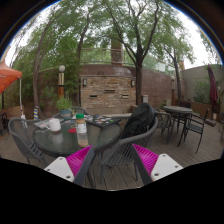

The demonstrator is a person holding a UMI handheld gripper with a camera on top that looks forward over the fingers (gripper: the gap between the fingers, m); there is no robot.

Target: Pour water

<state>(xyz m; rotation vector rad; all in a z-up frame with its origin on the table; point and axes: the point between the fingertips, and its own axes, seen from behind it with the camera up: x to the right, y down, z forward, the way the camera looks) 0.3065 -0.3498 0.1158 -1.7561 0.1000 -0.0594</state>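
Observation:
My gripper (112, 162) is open, its magenta pads (78, 158) spread wide with nothing held between them. It is well back from a round glass patio table (62, 142) that lies ahead and to the left. On the table stand a clear bottle with a green label (81, 128) and a white cup (54, 125) to its left. Both are far beyond the fingers.
A grey metal chair (112, 150) stands directly ahead between the fingers and the table, with a black garment (138, 120) draped over its back. More chairs and a second table (180, 112) are to the right. A brick wall (105, 90) and trees stand behind.

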